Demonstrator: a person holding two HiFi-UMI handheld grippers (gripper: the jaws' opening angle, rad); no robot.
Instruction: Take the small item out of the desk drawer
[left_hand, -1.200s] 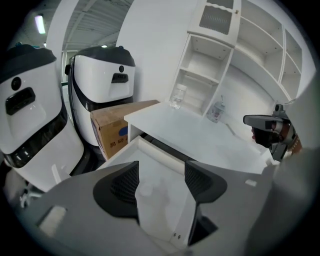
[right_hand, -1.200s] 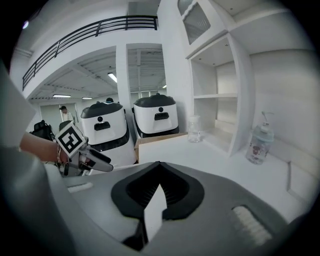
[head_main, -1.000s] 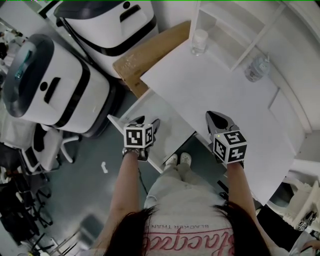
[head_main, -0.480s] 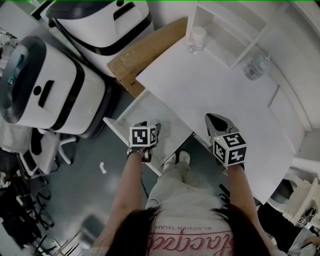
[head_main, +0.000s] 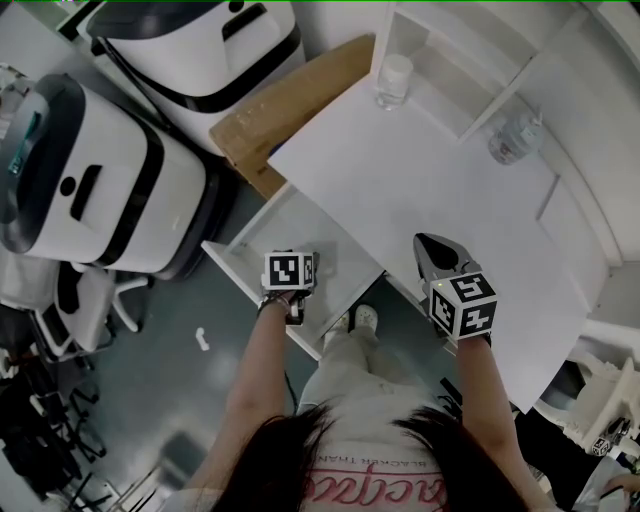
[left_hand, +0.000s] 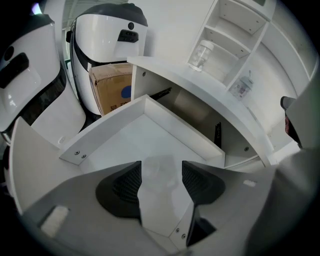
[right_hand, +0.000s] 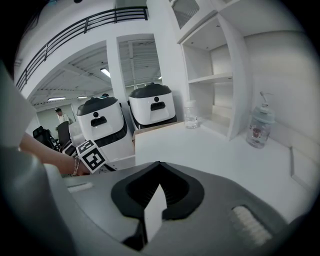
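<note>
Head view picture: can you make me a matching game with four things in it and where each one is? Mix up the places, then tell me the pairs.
Things:
1. drawer
2. jar with a white lid
3. cardboard box
4. pump bottle

Places:
A. beside the desk, next to a white machine
B. pulled open under the desk
C. on the desk, in front of the open shelves
D. on the desk, to the right of the open shelves

Pairs: 1-B, 2-C, 3-A, 4-D.
</note>
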